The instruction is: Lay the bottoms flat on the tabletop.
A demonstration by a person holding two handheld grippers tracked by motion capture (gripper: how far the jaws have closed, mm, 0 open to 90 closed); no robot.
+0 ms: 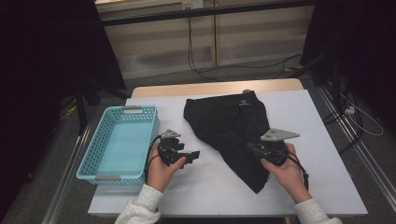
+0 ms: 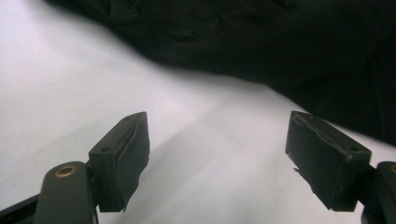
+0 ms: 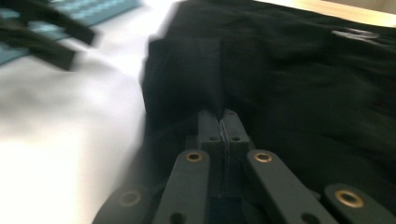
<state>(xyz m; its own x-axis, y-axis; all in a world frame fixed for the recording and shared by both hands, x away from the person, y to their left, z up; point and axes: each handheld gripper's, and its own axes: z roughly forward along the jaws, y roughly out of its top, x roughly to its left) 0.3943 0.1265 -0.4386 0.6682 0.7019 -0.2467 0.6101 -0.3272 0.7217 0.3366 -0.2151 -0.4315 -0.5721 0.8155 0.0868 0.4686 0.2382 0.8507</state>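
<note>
The black garment [image 1: 231, 128] lies spread on the white table [image 1: 322, 158], to the right of the light blue basket [image 1: 119, 142], with one narrow end pointing toward the person. It looks thin and soft, probably light, so I think it will hang down and fold by itself when somebody lifts it; it cannot break, but smooth cloth may slide out of a small bite. The right gripper [image 3: 223, 116] has its jaws pressed together on a raised fold of this cloth near the left edge of the narrow part, and the fold stands up like a small tent. The left gripper [image 1: 189, 156] rests over the bare table between basket and garment, jaws apart, with nothing between them. For a good hold I would take a thick fold or the hem, not one single layer.
</note>
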